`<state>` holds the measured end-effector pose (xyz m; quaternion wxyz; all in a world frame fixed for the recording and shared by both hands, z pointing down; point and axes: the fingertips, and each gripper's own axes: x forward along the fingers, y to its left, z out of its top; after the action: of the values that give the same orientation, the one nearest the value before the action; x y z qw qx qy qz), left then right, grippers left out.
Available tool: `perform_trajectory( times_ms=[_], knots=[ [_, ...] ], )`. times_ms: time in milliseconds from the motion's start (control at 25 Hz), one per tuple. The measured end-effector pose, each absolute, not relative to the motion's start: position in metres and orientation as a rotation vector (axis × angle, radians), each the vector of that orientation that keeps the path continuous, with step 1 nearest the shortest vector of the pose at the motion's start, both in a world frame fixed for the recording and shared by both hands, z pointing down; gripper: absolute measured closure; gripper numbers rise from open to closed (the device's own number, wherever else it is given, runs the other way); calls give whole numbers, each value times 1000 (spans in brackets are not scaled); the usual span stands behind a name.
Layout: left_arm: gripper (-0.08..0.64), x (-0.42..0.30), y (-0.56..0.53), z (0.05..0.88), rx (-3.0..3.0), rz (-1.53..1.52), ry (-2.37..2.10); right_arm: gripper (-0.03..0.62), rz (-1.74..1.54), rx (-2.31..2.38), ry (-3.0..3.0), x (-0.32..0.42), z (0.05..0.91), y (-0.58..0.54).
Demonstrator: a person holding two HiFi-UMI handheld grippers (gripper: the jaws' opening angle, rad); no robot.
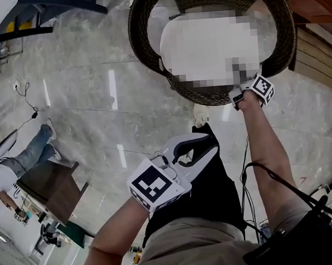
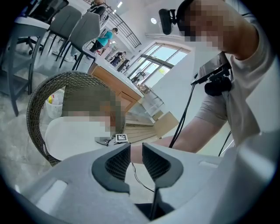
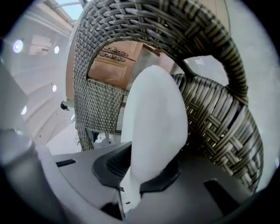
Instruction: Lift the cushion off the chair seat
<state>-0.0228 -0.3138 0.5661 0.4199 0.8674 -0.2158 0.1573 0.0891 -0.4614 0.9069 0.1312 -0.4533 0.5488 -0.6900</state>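
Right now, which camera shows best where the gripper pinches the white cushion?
The right gripper view: the cushion edge fills it, squeezed between the jaws of the right gripper. The head view shows the cushion from above in the wicker chair, mostly under a blur patch. The left gripper view shows it small and far away.

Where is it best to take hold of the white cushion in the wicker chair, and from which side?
Pinch the cushion at its near edge, coming from the open side of the chair: the woven back walls in the rest. The edge looks soft and thin; the right gripper is shut on it there.
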Motion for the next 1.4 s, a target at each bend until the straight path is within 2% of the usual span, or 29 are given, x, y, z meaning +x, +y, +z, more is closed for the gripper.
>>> perform_trajectory(
  times_ms=[640,1000,1400],
  knots=[
    [495,-47,-248,499,2214,324,-550,546,-1876,-1333,1628,86,803,-422],
    [552,-70,-190,450,2283,265,-597,548,-1815,-1228,1717,74,708,-367],
    [554,-105,-119,384,2357,238,-642,548,-1775,-1128,1777,38,593,-281]
  ],
)
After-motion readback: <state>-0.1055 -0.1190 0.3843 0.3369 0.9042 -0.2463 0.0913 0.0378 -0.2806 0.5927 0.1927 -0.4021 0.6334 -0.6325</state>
